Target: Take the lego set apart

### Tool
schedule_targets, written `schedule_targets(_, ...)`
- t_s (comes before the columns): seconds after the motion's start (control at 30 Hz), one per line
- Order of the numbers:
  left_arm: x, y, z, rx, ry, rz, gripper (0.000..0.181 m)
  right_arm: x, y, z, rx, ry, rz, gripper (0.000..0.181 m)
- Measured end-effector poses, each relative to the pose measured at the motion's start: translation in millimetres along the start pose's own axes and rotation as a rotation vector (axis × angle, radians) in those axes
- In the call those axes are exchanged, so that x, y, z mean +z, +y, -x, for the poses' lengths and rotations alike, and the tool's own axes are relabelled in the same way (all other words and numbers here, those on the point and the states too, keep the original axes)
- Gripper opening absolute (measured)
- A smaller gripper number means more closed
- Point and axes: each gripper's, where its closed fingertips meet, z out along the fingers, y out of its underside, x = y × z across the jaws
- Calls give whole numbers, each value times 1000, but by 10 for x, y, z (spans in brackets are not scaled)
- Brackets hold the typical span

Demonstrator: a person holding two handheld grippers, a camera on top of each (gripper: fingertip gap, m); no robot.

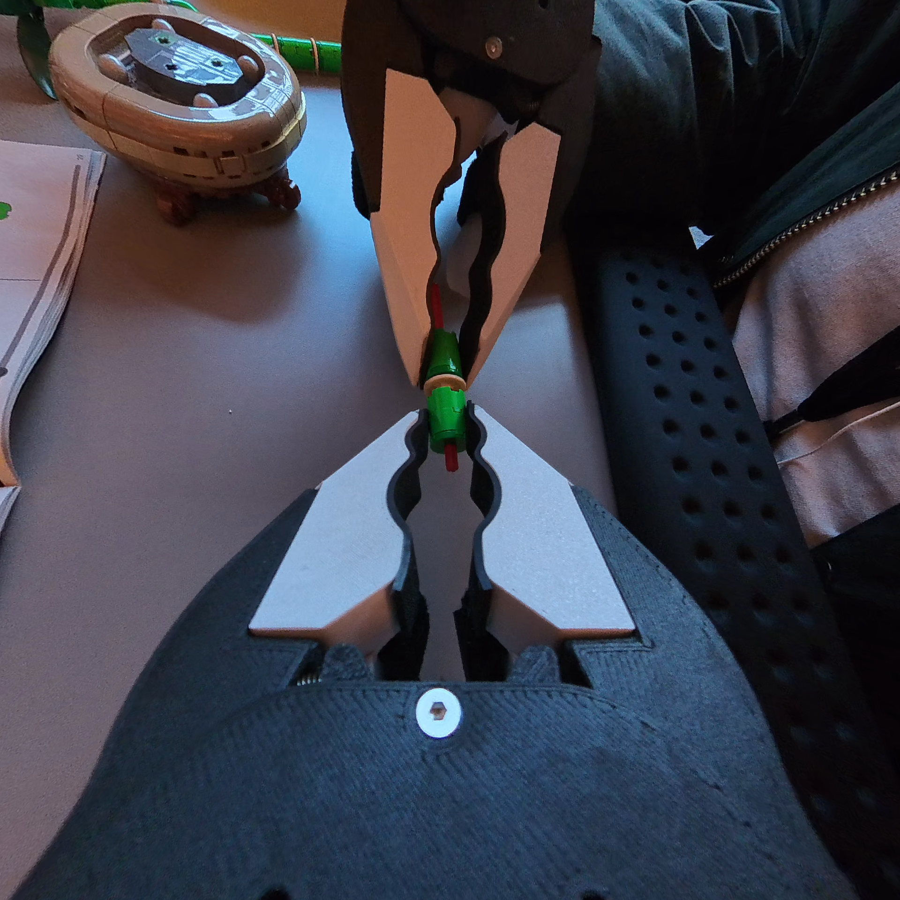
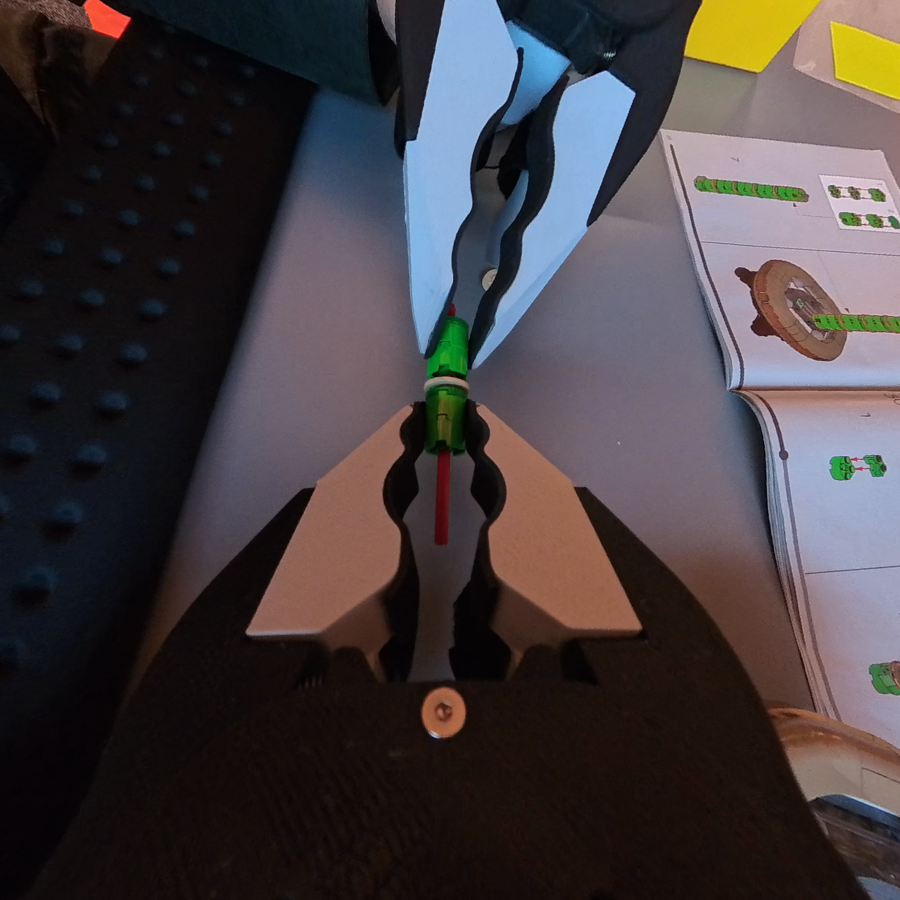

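A short green stem piece (image 1: 444, 389) with a tan ring in its middle sits on a red axle (image 1: 452, 460) and hangs above the grey table between my two grippers. My left gripper (image 1: 445, 421) is shut on the near green segment, with a short red stub sticking out behind it. My right gripper (image 1: 442, 363) faces it from above, shut on the far green segment. In the right wrist view my right gripper (image 2: 444, 423) grips its green segment (image 2: 444, 423), a long red axle (image 2: 442, 496) runs back between the fingers, and the left gripper (image 2: 447, 348) holds the other end.
A tan lego pot on brown feet (image 1: 178, 114) stands at the back left, with a long green stem (image 1: 302, 51) behind it. An open instruction booklet (image 2: 798, 341) lies beside it. A black perforated mat (image 1: 691, 414) and a person's dark jacket (image 1: 755, 97) are on the other side. The tips of both grippers are at nearly the same place.
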Motion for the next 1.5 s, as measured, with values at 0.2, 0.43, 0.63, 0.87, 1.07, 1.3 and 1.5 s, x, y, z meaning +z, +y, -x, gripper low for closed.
schedule_targets(0.2, -22, 9, 2, 1, -6, 0, 14, -8, 6, -4, 3, -2, -1, 18)
schedule_targets(0.43, -55, 41, -24, -4, 4, 4, 14, -1, 9, 21, 5, -21, 0, 18)
schedule_targets(0.63, -21, 43, 43, -1, -23, -8, 27, 25, 56, -73, -35, 15, 47, 16)
schedule_targets(0.87, 100, -9, 86, 64, -98, 0, 17, 2, -35, -92, -47, 33, 21, 16)
schedule_targets(1.07, 145, 53, 96, 43, -87, 39, 16, 91, 30, -64, -76, 33, 78, 16)
schedule_targets(1.3, 149, 131, 191, 74, -153, 98, 15, 97, 81, -140, -97, 87, 112, 16)
schedule_targets(1.5, 133, 85, 151, 68, -131, 85, 14, 150, 38, -130, -83, 81, 105, 17)
